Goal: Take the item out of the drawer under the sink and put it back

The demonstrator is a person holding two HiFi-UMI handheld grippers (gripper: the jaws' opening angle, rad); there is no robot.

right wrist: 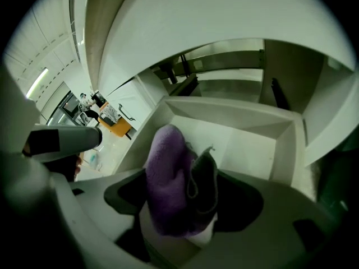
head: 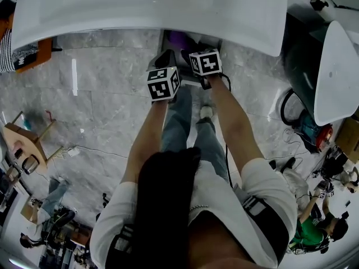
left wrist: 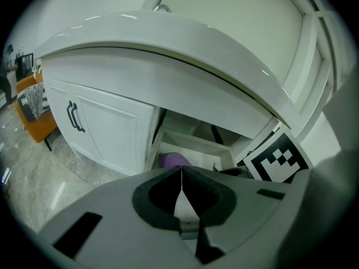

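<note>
A purple fleecy cloth (right wrist: 165, 178) with a dark grey edge lies at the front of the open white drawer (right wrist: 224, 108) under the sink counter (head: 146, 10). My right gripper (right wrist: 182, 192) reaches down into that drawer with its jaws wide on either side of the cloth, and the pads do not seem to press it. The left gripper (left wrist: 181, 178) hovers just in front of the drawer (left wrist: 193, 140), its jaws closed edge to edge with nothing in them. From there the cloth (left wrist: 173, 160) shows as a purple lump. In the head view both grippers sit under the counter's lip beside a purple patch (head: 179, 38).
A shut cabinet door with a black handle (left wrist: 76, 116) stands left of the drawer. An orange chair (left wrist: 33, 116) is further left. A white tub-like fixture (head: 336, 66) and cables (head: 291, 108) lie to the right on the grey marble floor, where other people stand.
</note>
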